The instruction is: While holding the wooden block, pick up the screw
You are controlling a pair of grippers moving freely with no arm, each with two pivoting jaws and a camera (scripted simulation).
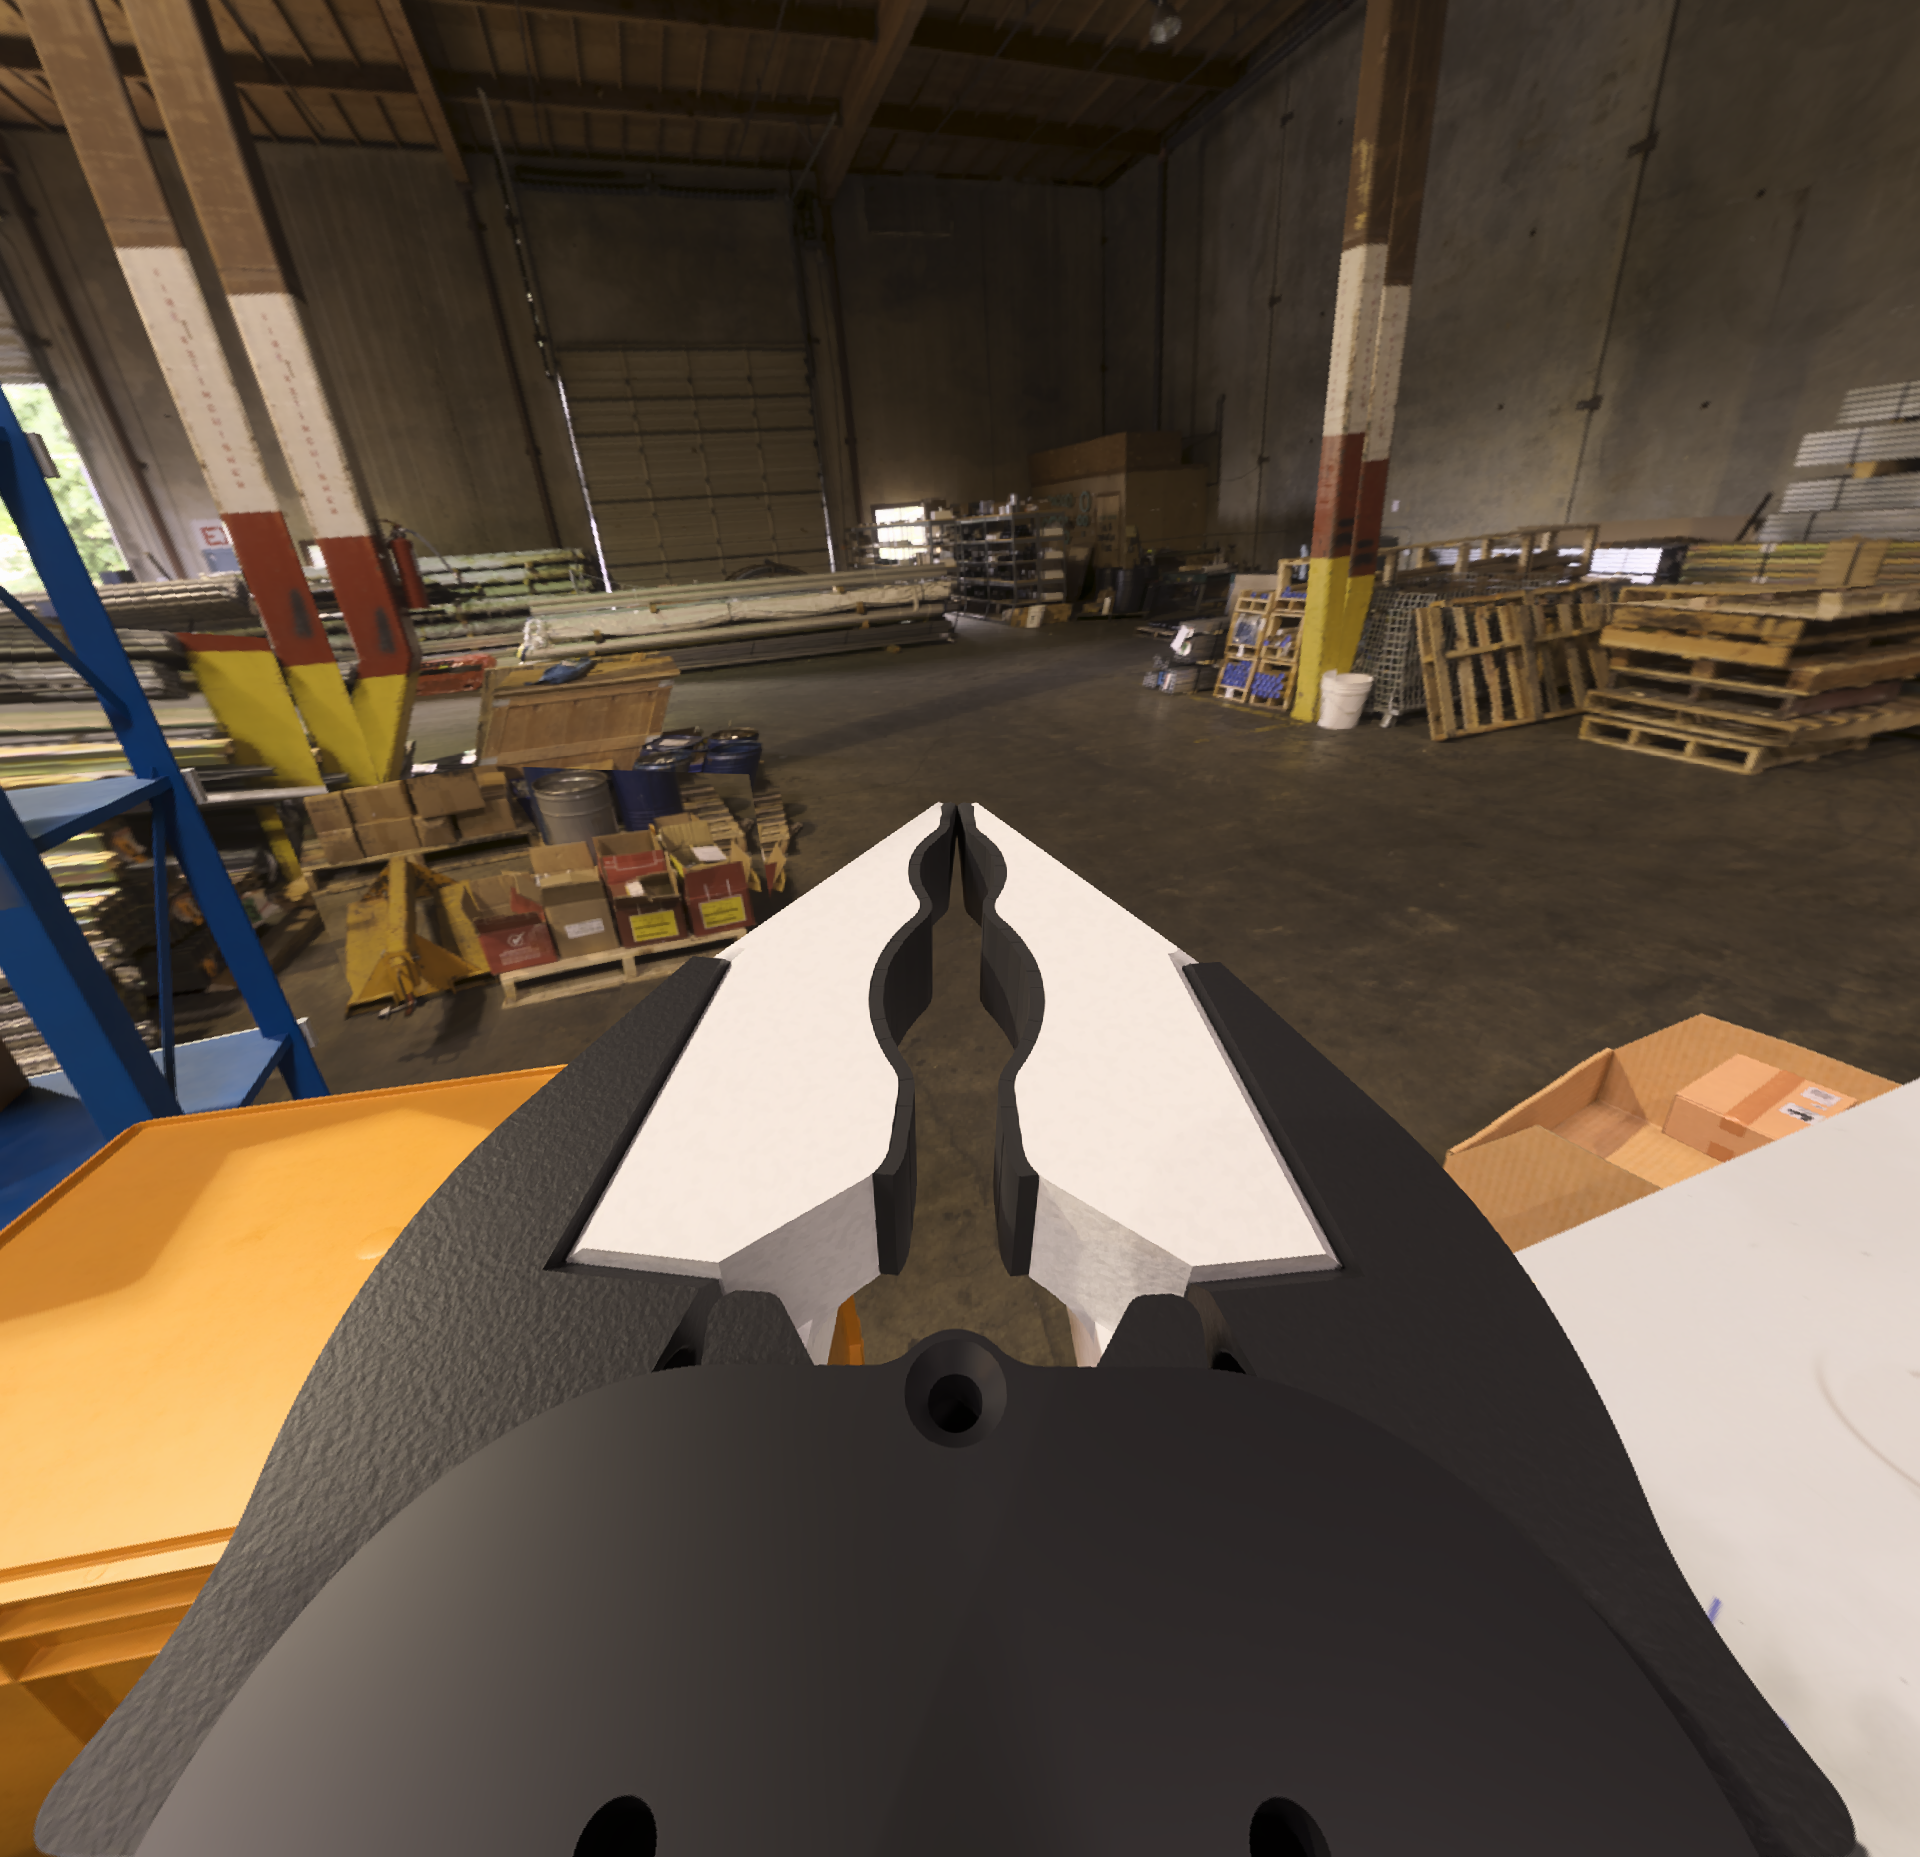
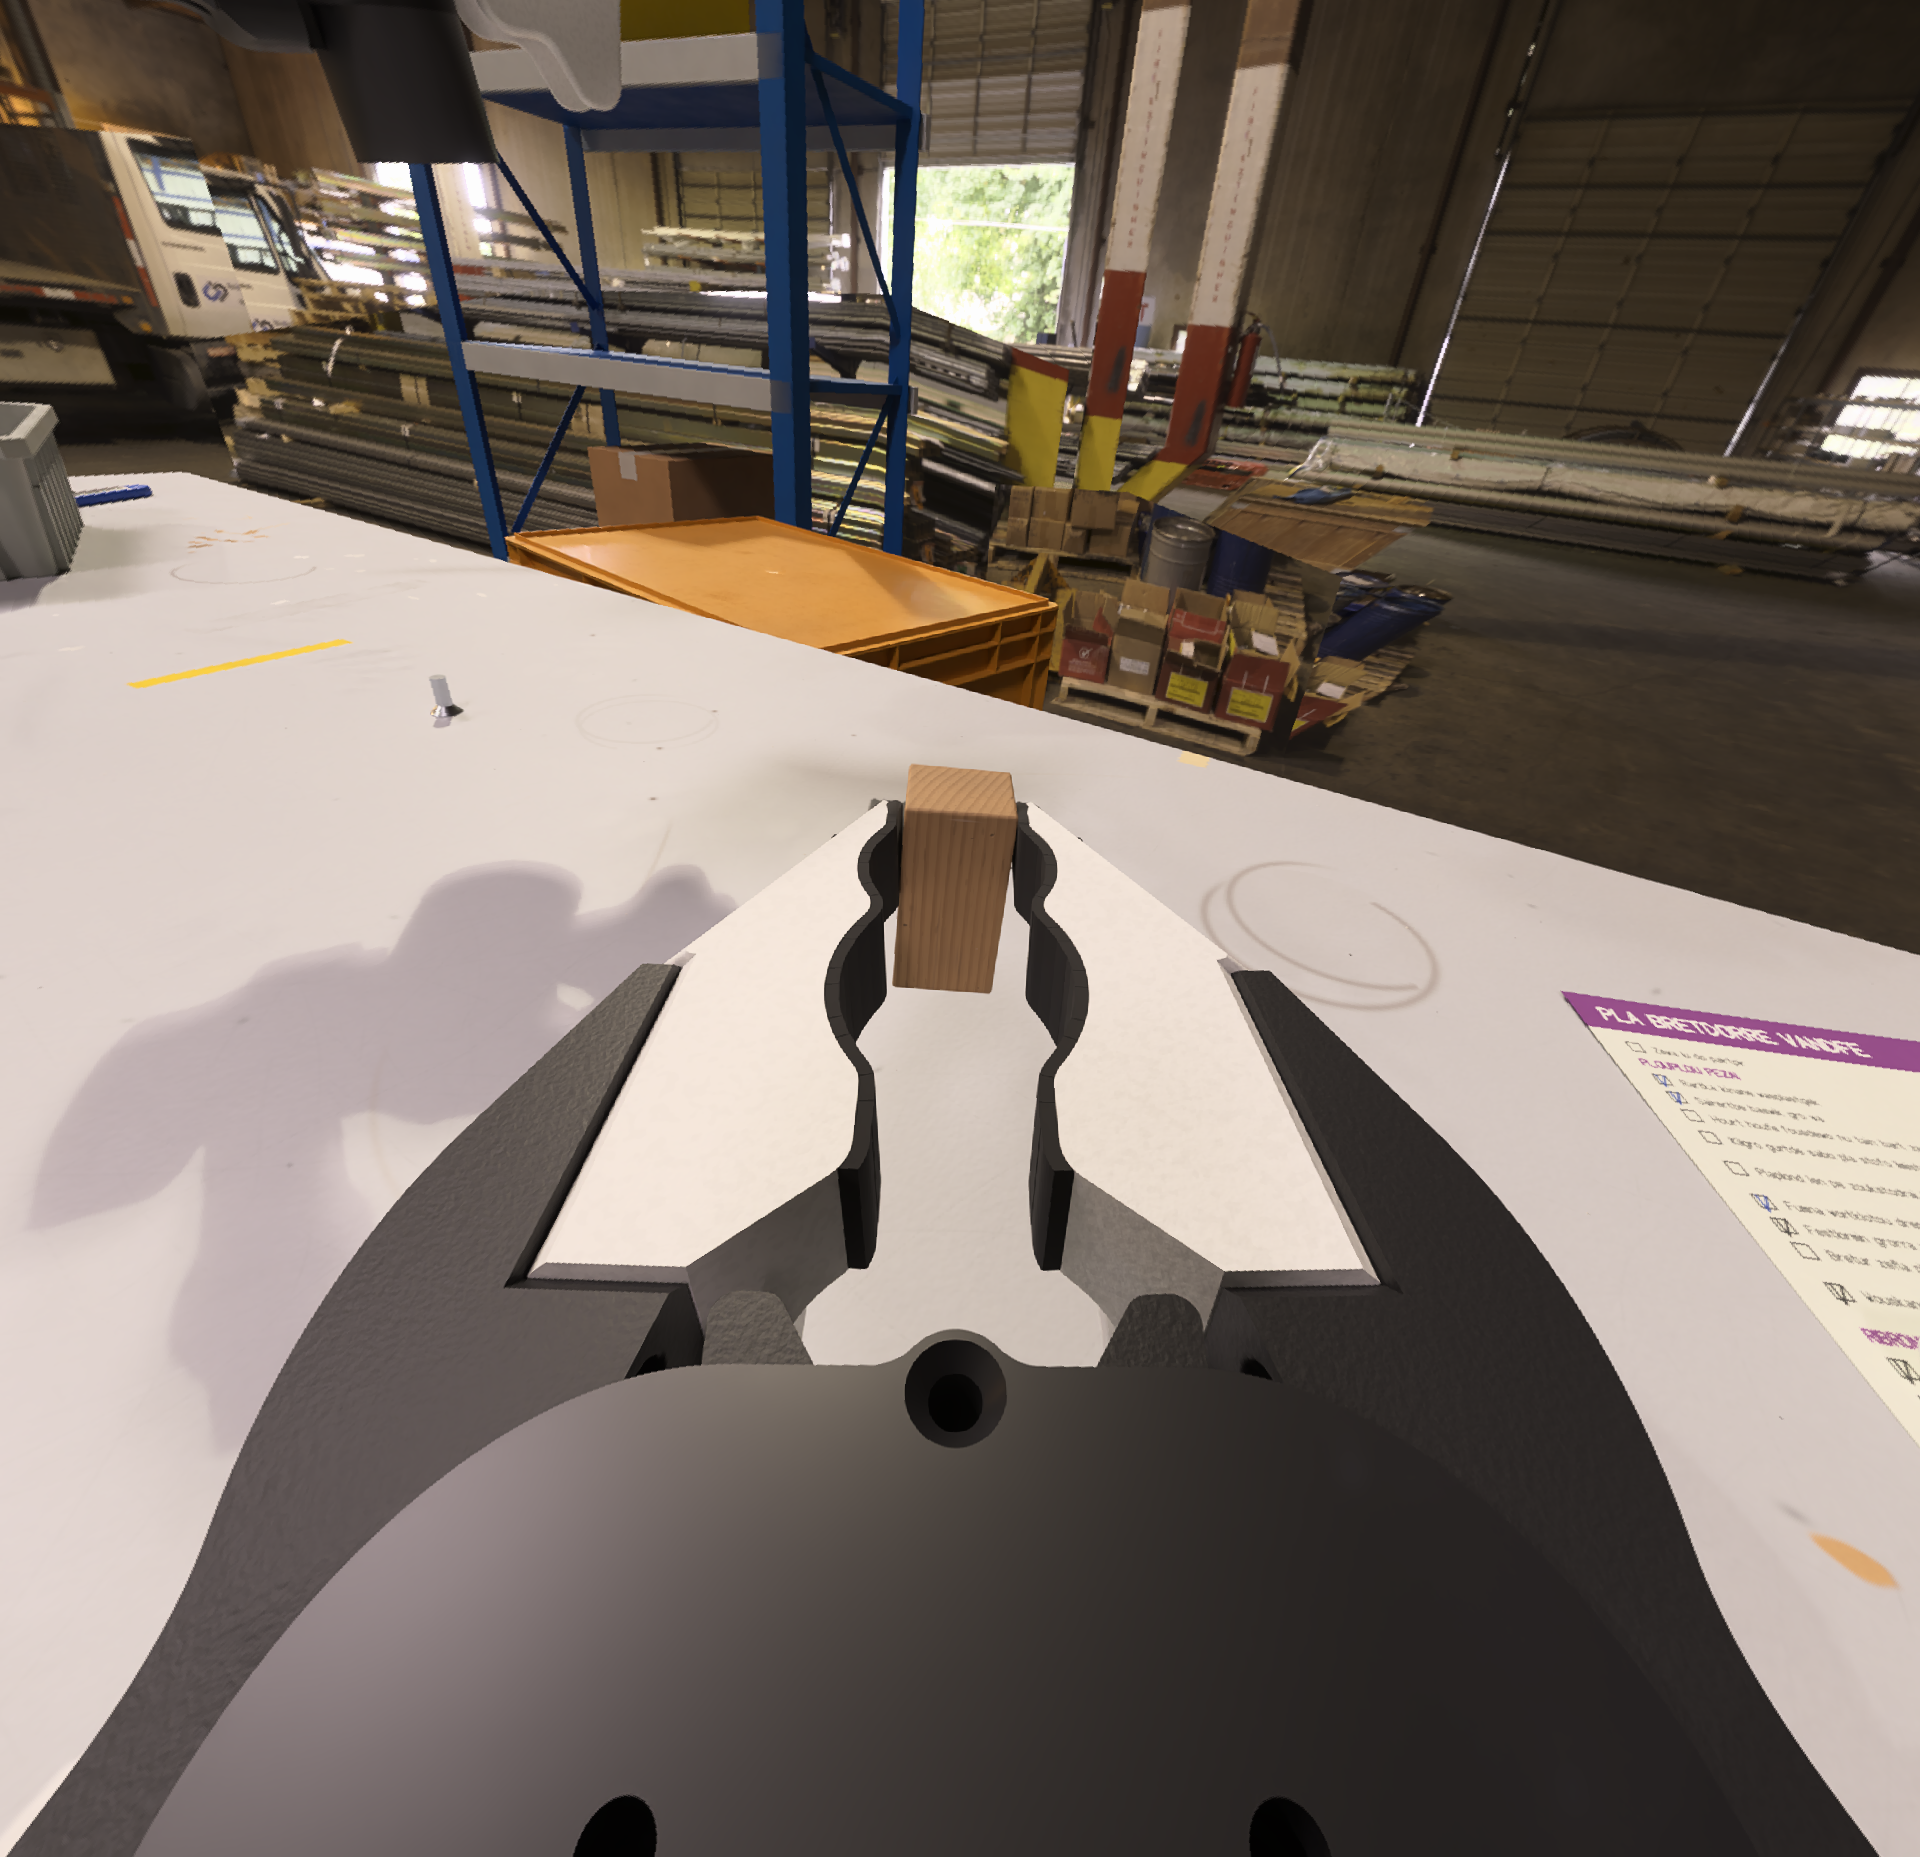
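My right gripper (image 2: 957,820) is shut on the wooden block (image 2: 954,877), a small light-brown upright block held between its fingertips just above the white table (image 2: 312,872). The screw (image 2: 442,698), small and silver, stands on its head on the table, far to the left of the block. My left gripper (image 1: 957,812) is shut and empty, raised and pointing out over the warehouse floor; it also shows in the right wrist view (image 2: 561,31) at the top left, high above the table. The screw is not in the left wrist view.
An orange crate (image 2: 790,586) stands beyond the table's far edge, also seen in the left wrist view (image 1: 208,1288). A printed sheet (image 2: 1787,1153) lies on the table at right. A grey bin (image 2: 31,498) sits at far left. A yellow strip (image 2: 239,662) lies near the screw.
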